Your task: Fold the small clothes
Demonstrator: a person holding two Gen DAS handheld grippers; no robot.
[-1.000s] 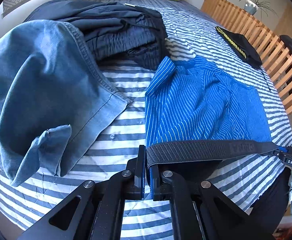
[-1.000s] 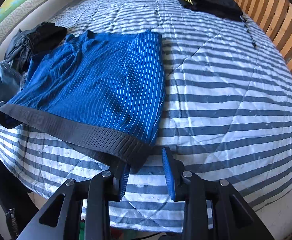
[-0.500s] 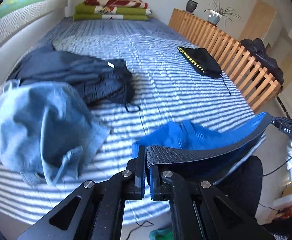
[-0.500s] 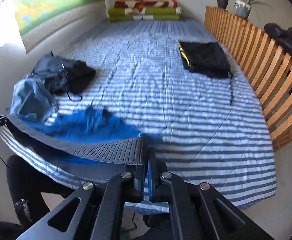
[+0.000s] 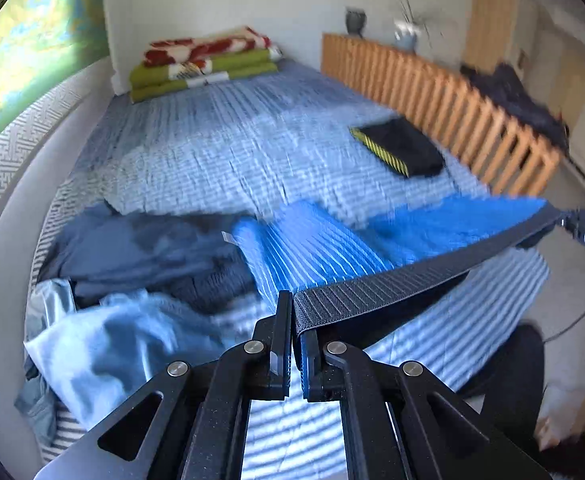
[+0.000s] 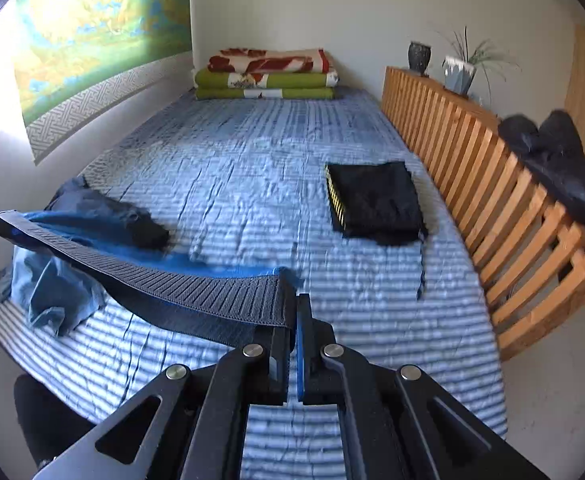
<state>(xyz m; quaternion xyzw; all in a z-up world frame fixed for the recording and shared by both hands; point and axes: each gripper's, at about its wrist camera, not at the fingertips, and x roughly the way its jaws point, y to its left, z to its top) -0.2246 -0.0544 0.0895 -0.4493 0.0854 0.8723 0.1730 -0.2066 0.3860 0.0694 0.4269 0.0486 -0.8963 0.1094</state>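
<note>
Blue striped underwear (image 5: 312, 244) with a dark grey ribbed waistband (image 5: 404, 280) hangs lifted above the striped bed. My left gripper (image 5: 293, 312) is shut on the waistband's left end. My right gripper (image 6: 293, 312) is shut on the waistband's (image 6: 180, 284) other end. The band stretches taut between the two grippers, and the blue fabric (image 6: 228, 268) trails down behind it toward the bed. In the left wrist view the right gripper (image 5: 584, 232) shows at the far right edge.
A pile of dark and light blue clothes (image 5: 140, 264) lies on the left of the bed (image 6: 252, 168). A folded black garment (image 6: 376, 200) lies near the wooden slatted rail (image 6: 492, 168). Folded blankets (image 6: 268, 76) are stacked at the far end.
My right gripper shut on the waistband's end. Both grippers then lifted the underwear off the bed, and it now hangs stretched between them.
</note>
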